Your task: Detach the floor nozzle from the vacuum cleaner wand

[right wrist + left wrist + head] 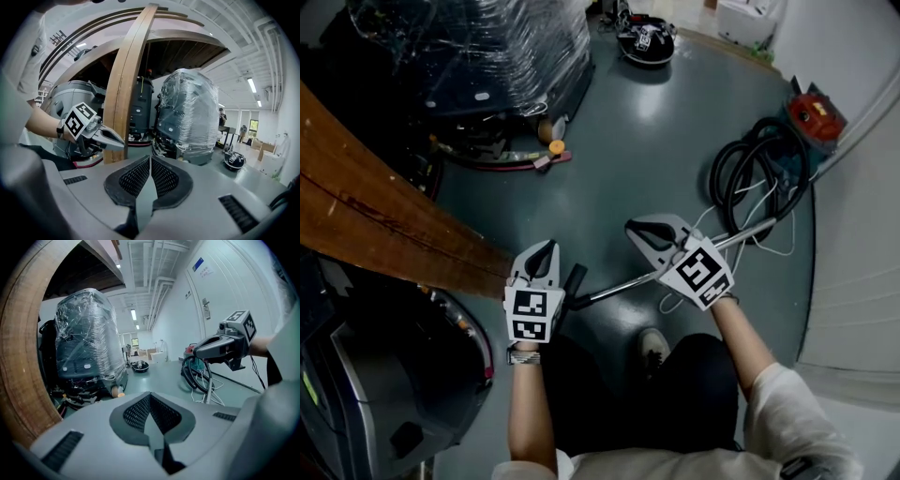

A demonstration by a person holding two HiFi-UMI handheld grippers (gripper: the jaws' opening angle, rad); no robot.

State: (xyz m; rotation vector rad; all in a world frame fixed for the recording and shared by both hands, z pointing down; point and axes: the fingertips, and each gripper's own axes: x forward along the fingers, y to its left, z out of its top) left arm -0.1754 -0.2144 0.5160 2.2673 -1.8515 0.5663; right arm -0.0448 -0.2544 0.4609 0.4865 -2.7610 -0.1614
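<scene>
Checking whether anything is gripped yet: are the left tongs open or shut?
Shut, on nothing: in the left gripper view the left tongs have both mesh pads pressed together, with nothing between them.

The person wears a white top with loose sleeves [787, 398] that leave the forearms bare, dark trousers [694, 375], a pale shoe [653, 345] and a metal-link wristband [523, 356] on the left wrist. Each hand carries a light grey, smooth-shelled tool, the left gripper [550, 245] and the right gripper [631, 227], whose fingers [140, 411] are faced with black dotted-mesh padding. On the rear of each sits a white cube [530, 314] printed with black square markers.
</scene>
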